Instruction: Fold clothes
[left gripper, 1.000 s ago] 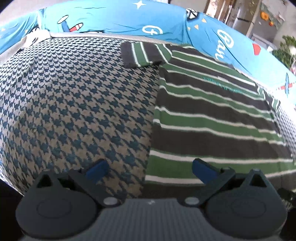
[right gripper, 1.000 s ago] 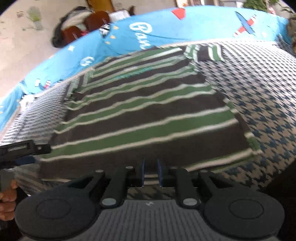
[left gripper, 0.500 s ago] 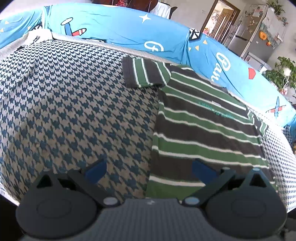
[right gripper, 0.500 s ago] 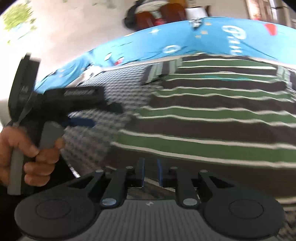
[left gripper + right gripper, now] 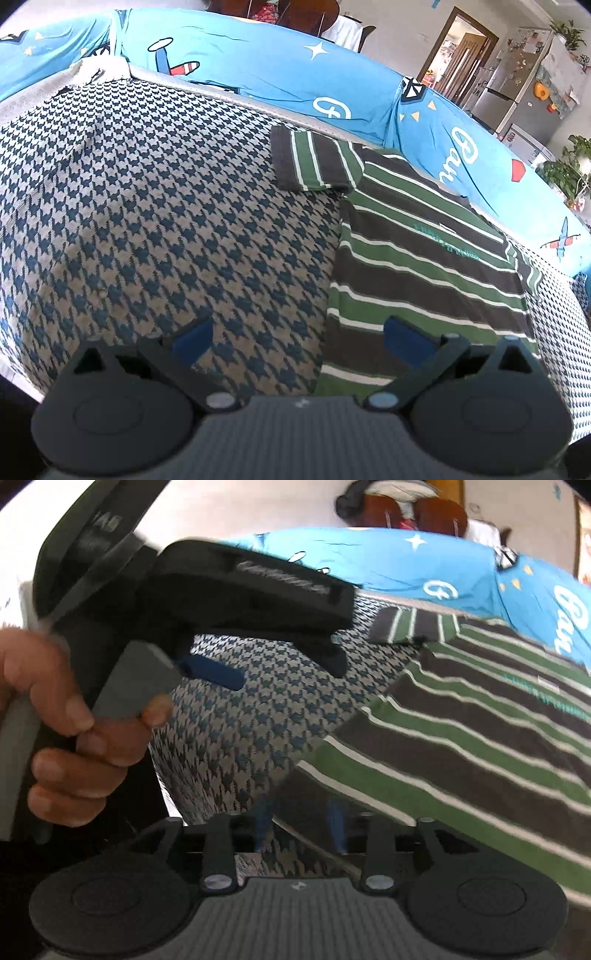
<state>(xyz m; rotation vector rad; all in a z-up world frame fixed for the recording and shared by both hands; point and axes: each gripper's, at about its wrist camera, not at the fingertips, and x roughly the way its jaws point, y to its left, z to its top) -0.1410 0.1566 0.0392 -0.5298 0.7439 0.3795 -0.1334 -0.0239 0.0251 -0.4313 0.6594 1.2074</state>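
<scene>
One striped shirt (image 5: 424,269) is laid flat on the houndstooth cover (image 5: 166,229), green, dark and thin white bands, one short sleeve (image 5: 314,162) spread toward the blue printed fabric (image 5: 258,66) at the back. No containers are seen. Two grippers are counted. Left gripper (image 5: 297,338) is held wide open above the shirt's side edge, nothing gripped. Right gripper (image 5: 301,829) is seen just opening at the hem; blurred, pads seem clear of cloth. Left hand (image 5: 70,723) is wrapped around a handle.

right tongs (image 5: 300,825) newly parted, off the striped shirt's (image 5: 461,738) hem, nearer the left tongs (image 5: 280,672)
</scene>
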